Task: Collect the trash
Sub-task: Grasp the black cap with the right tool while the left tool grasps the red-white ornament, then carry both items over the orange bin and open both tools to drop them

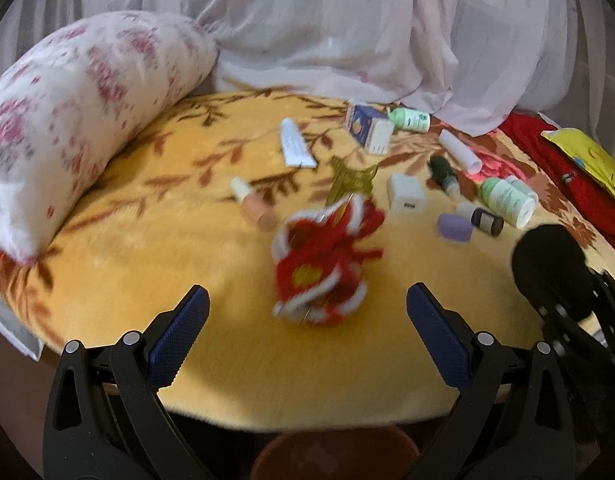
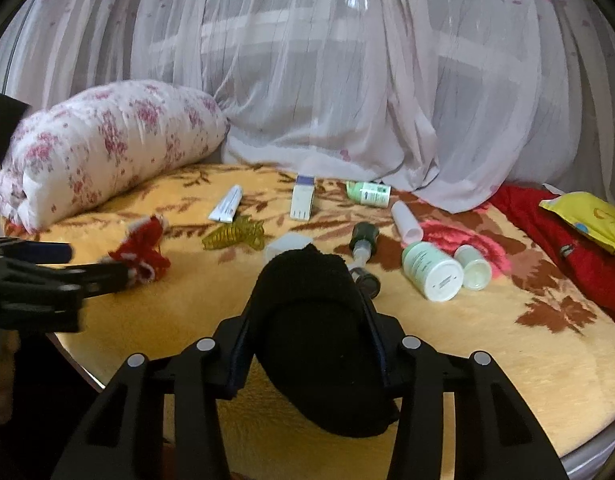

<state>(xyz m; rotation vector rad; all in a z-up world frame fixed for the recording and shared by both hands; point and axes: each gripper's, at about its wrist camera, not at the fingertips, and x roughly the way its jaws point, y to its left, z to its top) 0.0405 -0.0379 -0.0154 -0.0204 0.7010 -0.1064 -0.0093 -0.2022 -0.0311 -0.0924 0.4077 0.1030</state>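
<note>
My left gripper (image 1: pixel 307 312) is open; its blue-padded fingers stand wide apart on either side of a red and white knitted item (image 1: pixel 323 260) lying on the yellow blanket (image 1: pixel 187 280), blurred. In the right wrist view that item (image 2: pixel 141 248) lies beside the left gripper's fingertips (image 2: pixel 99 276). My right gripper (image 2: pixel 307 320) is shut on a black rolled sock (image 2: pixel 319 336), held above the blanket; it shows at the right in the left wrist view (image 1: pixel 551 268). Scattered items lie beyond: a white tube (image 1: pixel 295 144), a blue-white box (image 1: pixel 367 128), green-white bottles (image 1: pixel 507 200), a white charger (image 1: pixel 405 196).
A floral pillow roll (image 1: pixel 75 120) lies at the left. A sheer curtain (image 2: pixel 347 80) hangs behind. A red cloth (image 2: pixel 555 240) and a yellow packet (image 2: pixel 587 220) lie at the right. A brown bin rim (image 1: pixel 335 456) shows below the bed edge. A gold hair clip (image 2: pixel 235 236) lies mid-blanket.
</note>
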